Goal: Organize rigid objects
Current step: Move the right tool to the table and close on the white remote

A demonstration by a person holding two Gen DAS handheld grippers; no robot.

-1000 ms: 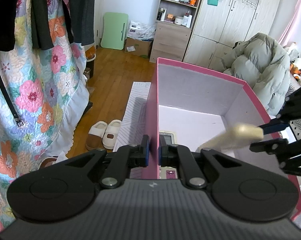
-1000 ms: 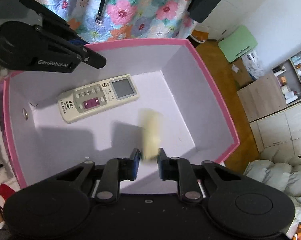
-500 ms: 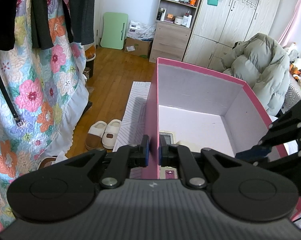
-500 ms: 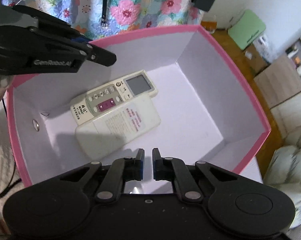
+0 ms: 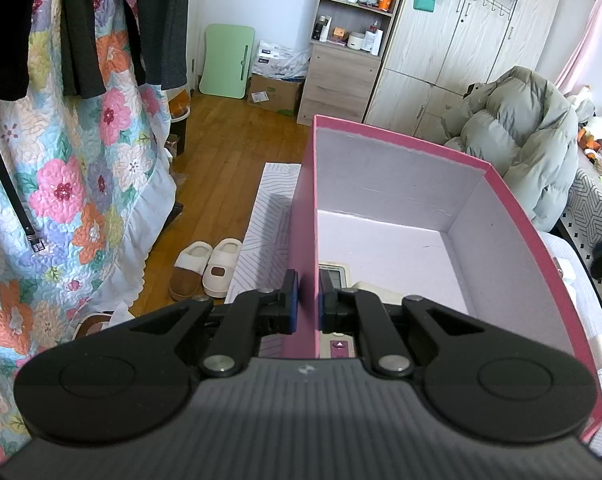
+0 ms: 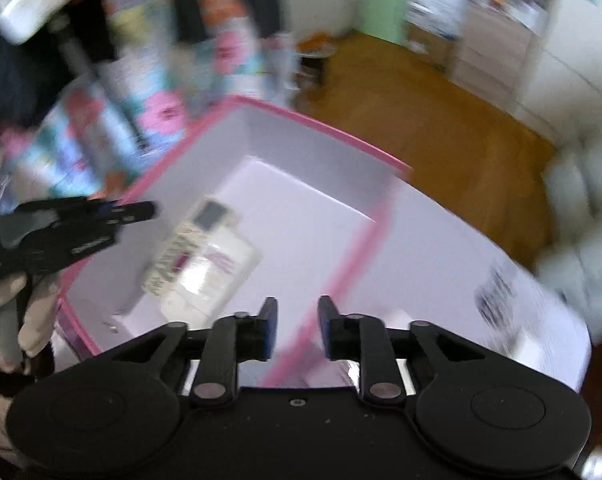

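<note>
- The left hand-held gripper (image 5: 305, 300) is pinching the left wall of the pink box (image 5: 513, 208), one finger sitting outside the wall and the other inside, both pads pressing on the cardboard.
- In the right wrist view, that same left hand-held gripper (image 6: 141, 210) is reaching in from 9 o'clock and meeting the box rim (image 6: 325, 128) there, with a pale gloved hand (image 6: 17, 312) wrapping its handle at 8 o'clock.
- The right hand-held gripper (image 6: 297, 328) is hanging with its fingers parted and gripping nothing; the near pink edge of the box is showing through the gap between them, and I cannot tell whether they are touching it.
- This view is blurring heavily, so fine detail is lost.
- Two remote controls are lying flat on the box floor, side by side and touching. The one with the small grey screen (image 6: 199, 224) is lying toward 10 o'clock of the right fingers, and the plain white one (image 6: 217, 276) is lying just beside it, nearer the camera.
- From the left wrist view, only the screen end (image 5: 333, 274) is peeking out at 12 o'clock past the inner finger, with the plain remote's edge (image 5: 381, 288) at 1 o'clock.
- A pair of slippers (image 5: 207, 268) is sitting on the wooden floor (image 5: 229, 152) at 10 o'clock of the left fingers, and a padded grey coat (image 5: 517, 136) is lying beyond the box at 2 o'clock.
</note>
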